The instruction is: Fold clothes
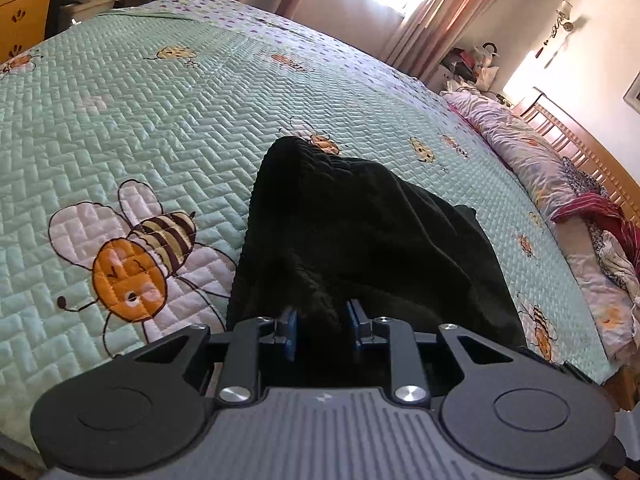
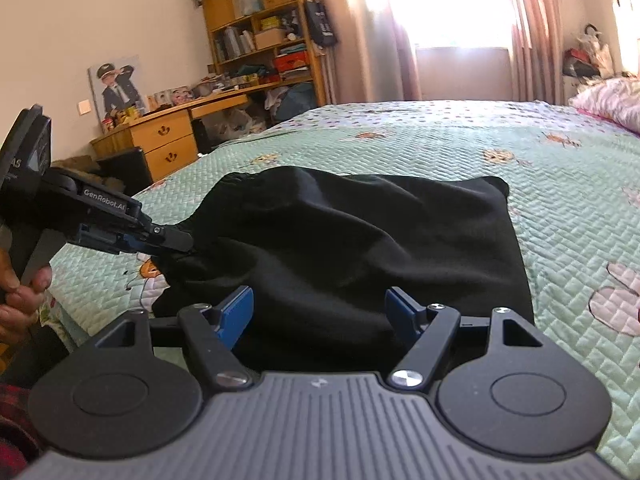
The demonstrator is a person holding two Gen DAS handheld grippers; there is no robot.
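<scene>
Our left gripper is clamped on a bunched edge of the black garment, lifting that side a little off the quilt. The right gripper hovers at the near hem with its blue pads wide apart, holding nothing. From the right wrist view we see the left one biting the cloth at 9 o'clock, with a hand on its handle.

The garment lies near the edge of the bed, its elastic band at 11 o'clock and a flat corner at 1 o'clock. We judge it soft, thick and light (a knit or fleece, by the ribbed look in the left view): it will sag and slump, so corners and hems are the places to pinch, not the middle.

Black on black hides most creases, so we cannot tell how many layers lie here or what sort of garment it is. Its near hem is cut off behind the right gripper's body.
</scene>
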